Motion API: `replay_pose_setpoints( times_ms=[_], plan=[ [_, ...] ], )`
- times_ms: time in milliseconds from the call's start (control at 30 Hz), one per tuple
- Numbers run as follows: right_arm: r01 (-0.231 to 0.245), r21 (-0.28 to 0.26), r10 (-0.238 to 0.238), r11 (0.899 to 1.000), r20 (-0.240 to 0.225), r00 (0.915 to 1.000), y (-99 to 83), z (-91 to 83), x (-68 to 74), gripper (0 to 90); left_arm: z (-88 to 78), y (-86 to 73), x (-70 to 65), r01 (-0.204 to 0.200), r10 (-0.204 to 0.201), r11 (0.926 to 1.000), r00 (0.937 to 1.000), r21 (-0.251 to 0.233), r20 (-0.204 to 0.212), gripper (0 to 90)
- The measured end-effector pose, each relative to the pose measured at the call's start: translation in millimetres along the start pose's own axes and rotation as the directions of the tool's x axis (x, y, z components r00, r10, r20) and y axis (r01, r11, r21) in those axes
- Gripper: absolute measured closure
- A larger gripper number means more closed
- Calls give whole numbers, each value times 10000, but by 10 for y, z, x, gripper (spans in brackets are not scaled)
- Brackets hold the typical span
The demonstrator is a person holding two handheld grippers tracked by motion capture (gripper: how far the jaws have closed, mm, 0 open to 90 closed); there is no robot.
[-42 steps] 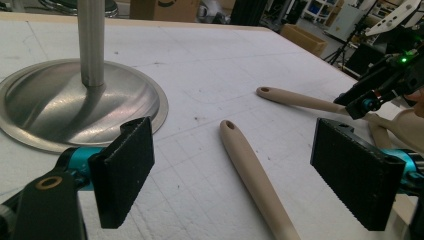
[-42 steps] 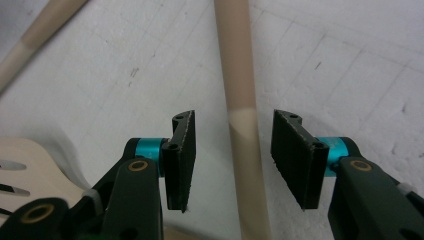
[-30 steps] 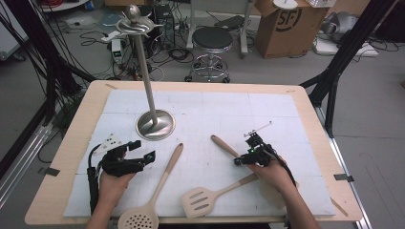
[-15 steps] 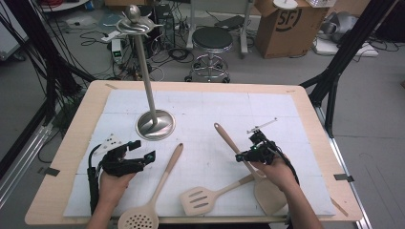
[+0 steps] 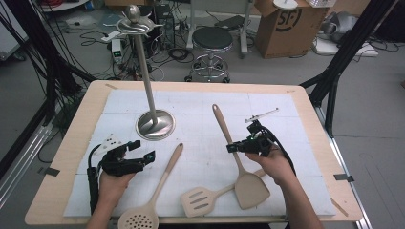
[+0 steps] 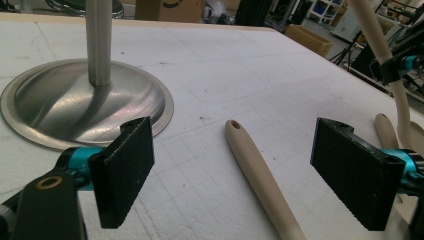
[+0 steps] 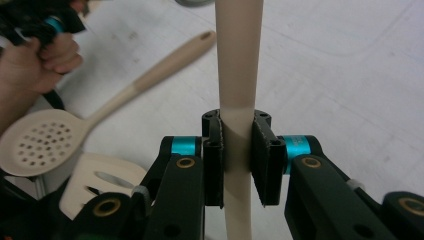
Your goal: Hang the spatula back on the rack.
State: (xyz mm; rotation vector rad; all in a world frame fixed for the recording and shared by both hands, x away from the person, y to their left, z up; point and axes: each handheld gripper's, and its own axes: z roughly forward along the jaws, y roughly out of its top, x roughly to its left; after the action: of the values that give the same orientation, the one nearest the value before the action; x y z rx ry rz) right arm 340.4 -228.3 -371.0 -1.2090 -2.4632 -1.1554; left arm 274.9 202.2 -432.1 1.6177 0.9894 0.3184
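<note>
My right gripper (image 5: 239,147) is clamped on the handle of a solid beige spatula (image 5: 241,168). Its long axis runs near to far, the blade near me at the table's right, the handle tip pointing far and slightly left. My left gripper (image 5: 143,151) rests wide open, holding nothing. White mat (image 5: 286,124) lies bare beyond the handle; a slotted spatula (image 5: 203,199) lies just left of the blade.
</note>
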Motion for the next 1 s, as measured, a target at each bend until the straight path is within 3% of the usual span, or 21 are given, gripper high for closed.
replay_pose_setpoints(
  times_ms=[300, 533, 1000],
  plan=[
    [259, -888, -336, 9957, -855, 9958, 231, -51, 163, 780, 0, -1, 1, -9, 9, 10000, 10000, 17, -11, 182],
    [81, -1385, -290, 9903, -1496, 9883, 404, -63, 218, 780, 0, -3, 5, -7, 7, 10000, 10000, -12, -4, 182],
    [38, -2484, -622, 9687, -2275, 9718, 798, -8, 390, 780, -8, -11, 8, 14, -14, 10000, 10000, -21, -41, 182]
  ],
)
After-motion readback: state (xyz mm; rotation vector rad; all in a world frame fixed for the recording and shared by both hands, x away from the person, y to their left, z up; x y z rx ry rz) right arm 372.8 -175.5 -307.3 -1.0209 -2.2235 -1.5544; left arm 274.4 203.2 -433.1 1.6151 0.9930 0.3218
